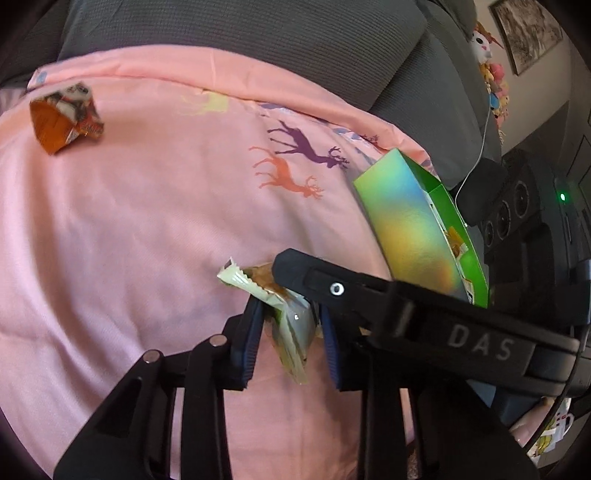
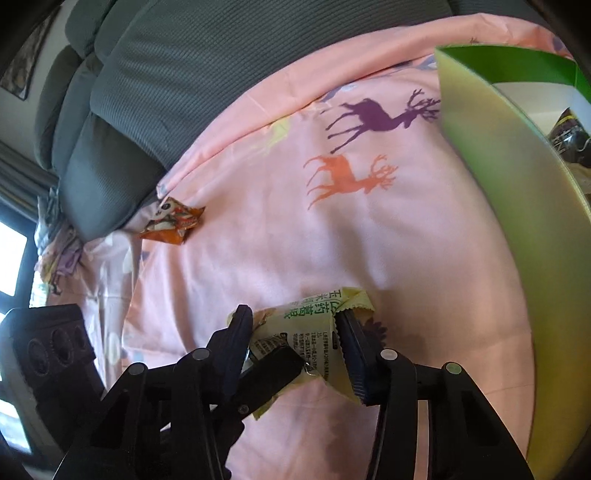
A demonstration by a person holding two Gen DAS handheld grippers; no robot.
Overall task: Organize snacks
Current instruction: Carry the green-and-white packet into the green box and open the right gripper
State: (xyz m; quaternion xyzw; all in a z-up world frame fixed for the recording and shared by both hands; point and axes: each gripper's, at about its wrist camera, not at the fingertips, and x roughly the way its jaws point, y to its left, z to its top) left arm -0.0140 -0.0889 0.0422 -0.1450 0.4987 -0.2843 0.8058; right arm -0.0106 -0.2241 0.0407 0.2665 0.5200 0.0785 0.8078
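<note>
A pale green snack packet (image 1: 236, 277) (image 2: 314, 325) is held just above the pink deer-print sheet (image 1: 129, 240) (image 2: 406, 240). My left gripper (image 1: 291, 339) is shut on its lower part. My right gripper (image 2: 295, 332) is shut on the same packet, pressing it from both sides. In the left wrist view its black finger (image 1: 314, 280) crosses over the packet from the right. An orange snack packet (image 1: 64, 118) (image 2: 171, 221) lies far left by the cushion. A shiny green box (image 1: 410, 221) (image 2: 517, 221) stands open on the right, with a packet inside.
Grey sofa cushions (image 1: 258, 37) (image 2: 166, 74) line the back edge of the sheet. Plush toys (image 1: 491, 74) and a framed picture (image 1: 528, 33) are at the far right. A window (image 2: 11, 258) shows at the left.
</note>
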